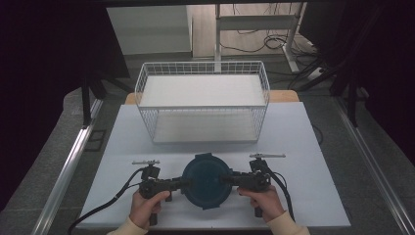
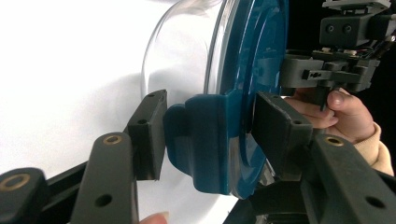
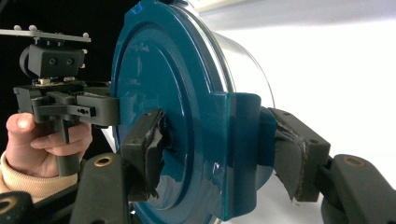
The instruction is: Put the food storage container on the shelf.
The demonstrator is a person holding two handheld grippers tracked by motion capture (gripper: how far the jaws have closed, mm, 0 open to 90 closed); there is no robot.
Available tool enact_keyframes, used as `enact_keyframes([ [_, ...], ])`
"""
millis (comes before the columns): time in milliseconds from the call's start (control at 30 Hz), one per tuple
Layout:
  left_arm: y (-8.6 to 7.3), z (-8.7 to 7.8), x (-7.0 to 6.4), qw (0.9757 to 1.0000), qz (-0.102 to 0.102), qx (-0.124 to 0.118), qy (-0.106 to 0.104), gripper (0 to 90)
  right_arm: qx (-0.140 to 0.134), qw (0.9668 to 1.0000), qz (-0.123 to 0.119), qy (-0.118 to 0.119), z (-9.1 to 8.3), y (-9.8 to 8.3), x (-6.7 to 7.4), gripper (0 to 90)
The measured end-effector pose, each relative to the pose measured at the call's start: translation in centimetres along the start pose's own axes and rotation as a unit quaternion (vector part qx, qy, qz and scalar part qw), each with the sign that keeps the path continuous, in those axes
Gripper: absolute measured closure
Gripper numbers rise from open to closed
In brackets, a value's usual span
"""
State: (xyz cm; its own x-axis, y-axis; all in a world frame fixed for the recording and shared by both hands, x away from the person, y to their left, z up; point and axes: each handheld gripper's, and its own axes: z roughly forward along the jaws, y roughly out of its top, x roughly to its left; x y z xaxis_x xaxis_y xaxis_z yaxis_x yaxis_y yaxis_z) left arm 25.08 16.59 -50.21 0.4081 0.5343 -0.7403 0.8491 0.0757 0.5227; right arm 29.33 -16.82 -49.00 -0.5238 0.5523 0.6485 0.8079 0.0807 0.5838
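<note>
A round clear container with a dark blue lid (image 1: 206, 181) sits at the near middle of the white table top (image 1: 303, 147). My left gripper (image 1: 185, 183) comes at it from the left and my right gripper (image 1: 227, 179) from the right. In the left gripper view the left gripper (image 2: 210, 126) has one pad (image 2: 149, 135) against the blue clip tab (image 2: 205, 140) and the other on the lid face. In the right gripper view the right gripper (image 3: 219, 140) is shut on the opposite clip tab (image 3: 243, 149), with its taped pads (image 3: 292, 158) pressed on it.
A white wire basket (image 1: 202, 106) with a white floor stands behind the container in the middle of the table. Bare table lies to the left and right of the grippers. Metal rails run along both sides of the table.
</note>
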Motion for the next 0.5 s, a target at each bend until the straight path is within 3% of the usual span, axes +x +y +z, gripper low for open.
enact_keyframes([
  [200, 0.3, -0.8, -0.6, 0.9998, 0.016, -0.011, -0.008, 47.8, -0.014, 0.9995, -0.028, 0.002, -0.5, 0.1, 1.0, 39.4],
  [333, 0.5, -1.1, -1.9, 0.9985, 0.052, -0.014, 0.014, 46.6, -0.022, 0.999, -0.038, 0.006, -0.9, 0.3, 1.5, 39.3],
  [500, 0.7, -1.2, -2.2, 0.9982, 0.057, -0.014, 0.008, 46.8, -0.032, 0.998, -0.055, 0.001, -1.4, 0.5, 2.0, 39.3],
])
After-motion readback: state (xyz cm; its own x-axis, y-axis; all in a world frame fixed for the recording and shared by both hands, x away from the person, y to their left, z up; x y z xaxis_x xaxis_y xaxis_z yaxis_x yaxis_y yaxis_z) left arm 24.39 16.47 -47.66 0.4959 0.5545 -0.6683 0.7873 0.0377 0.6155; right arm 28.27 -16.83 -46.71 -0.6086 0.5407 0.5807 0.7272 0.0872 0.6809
